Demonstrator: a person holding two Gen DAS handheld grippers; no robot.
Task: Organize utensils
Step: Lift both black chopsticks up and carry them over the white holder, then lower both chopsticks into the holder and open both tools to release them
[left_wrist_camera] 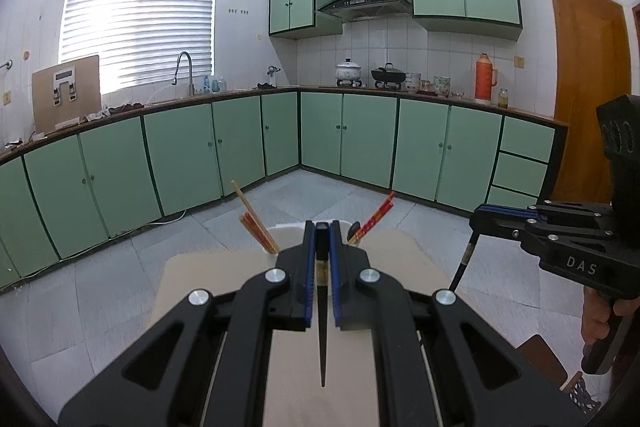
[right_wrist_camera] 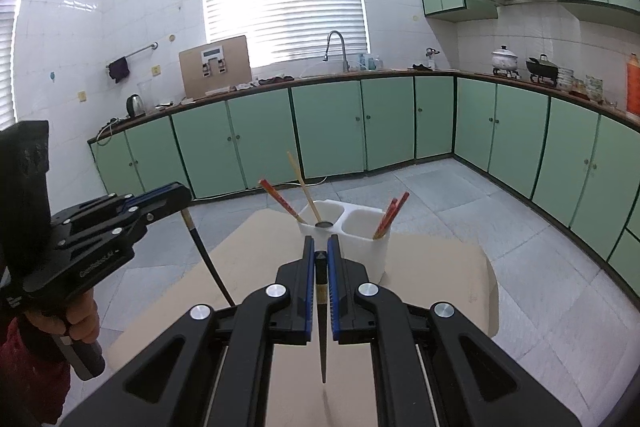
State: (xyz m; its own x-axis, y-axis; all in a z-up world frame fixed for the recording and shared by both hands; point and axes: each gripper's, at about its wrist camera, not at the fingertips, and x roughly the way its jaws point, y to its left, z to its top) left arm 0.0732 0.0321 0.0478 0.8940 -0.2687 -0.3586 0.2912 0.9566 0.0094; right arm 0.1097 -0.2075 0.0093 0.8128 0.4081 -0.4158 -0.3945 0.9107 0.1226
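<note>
A white two-compartment utensil holder (right_wrist_camera: 362, 227) stands on a beige table (right_wrist_camera: 248, 259). It holds red chopsticks (right_wrist_camera: 390, 215) in the right compartment and a red (right_wrist_camera: 280, 201) and a pale wooden chopstick (right_wrist_camera: 304, 187) in the left. My left gripper (left_wrist_camera: 321, 231) is shut on a black chopstick (left_wrist_camera: 322, 339), just behind the holder (left_wrist_camera: 286, 233). My right gripper (right_wrist_camera: 319, 247) is shut on another black chopstick (right_wrist_camera: 323, 339), tip pointing down toward the table. Each gripper shows in the other's view, the right one (left_wrist_camera: 480, 217) and the left one (right_wrist_camera: 182, 193), each with its chopstick hanging down.
Green base cabinets (right_wrist_camera: 328, 131) line the walls with a worktop carrying a sink tap (right_wrist_camera: 336, 49), a kettle (right_wrist_camera: 135, 105), pots (left_wrist_camera: 348, 71) and an orange thermos (left_wrist_camera: 485, 77). A wooden door (left_wrist_camera: 588, 87) is at the right. The grey tiled floor (right_wrist_camera: 460, 203) surrounds the table.
</note>
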